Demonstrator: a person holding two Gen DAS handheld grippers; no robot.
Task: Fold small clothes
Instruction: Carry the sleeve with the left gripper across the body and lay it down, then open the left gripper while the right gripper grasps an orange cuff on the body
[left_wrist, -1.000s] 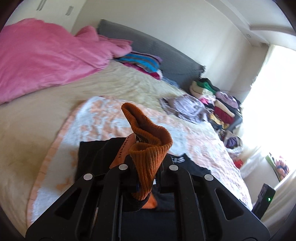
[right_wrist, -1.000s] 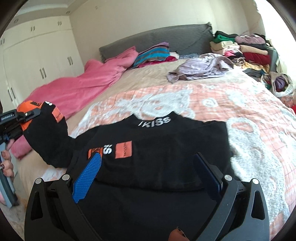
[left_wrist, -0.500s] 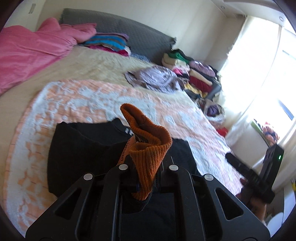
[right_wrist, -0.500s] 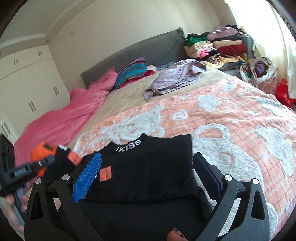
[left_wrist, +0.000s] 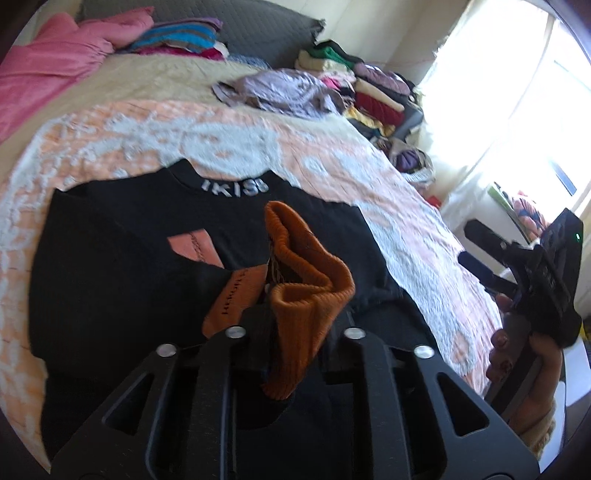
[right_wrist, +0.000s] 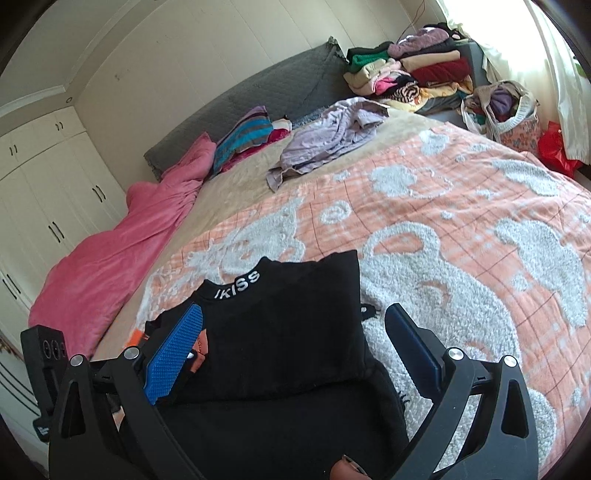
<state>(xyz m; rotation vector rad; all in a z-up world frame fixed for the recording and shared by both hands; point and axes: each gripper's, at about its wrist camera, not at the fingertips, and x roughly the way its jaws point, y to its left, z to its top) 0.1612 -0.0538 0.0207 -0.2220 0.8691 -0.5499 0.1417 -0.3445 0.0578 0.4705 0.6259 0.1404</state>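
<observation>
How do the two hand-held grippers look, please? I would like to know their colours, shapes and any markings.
Both are black plastic frames with triangular cut-outs and round silver screws. The right gripper has two flat blue pads; one shows a fine dotted texture. The left gripper's own pads are hidden. In the left wrist view the right gripper's body shows a small green light. No sleeve or cable is visible.

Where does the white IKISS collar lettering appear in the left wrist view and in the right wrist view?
Left wrist view: the IKISS lettering sits upper centre, on the black top's collar, above the orange cuff.
Right wrist view: the lettering lies left of centre, just above the blue pad.
Shared landmark: the crumpled lilac garment farther up the bed.
</observation>
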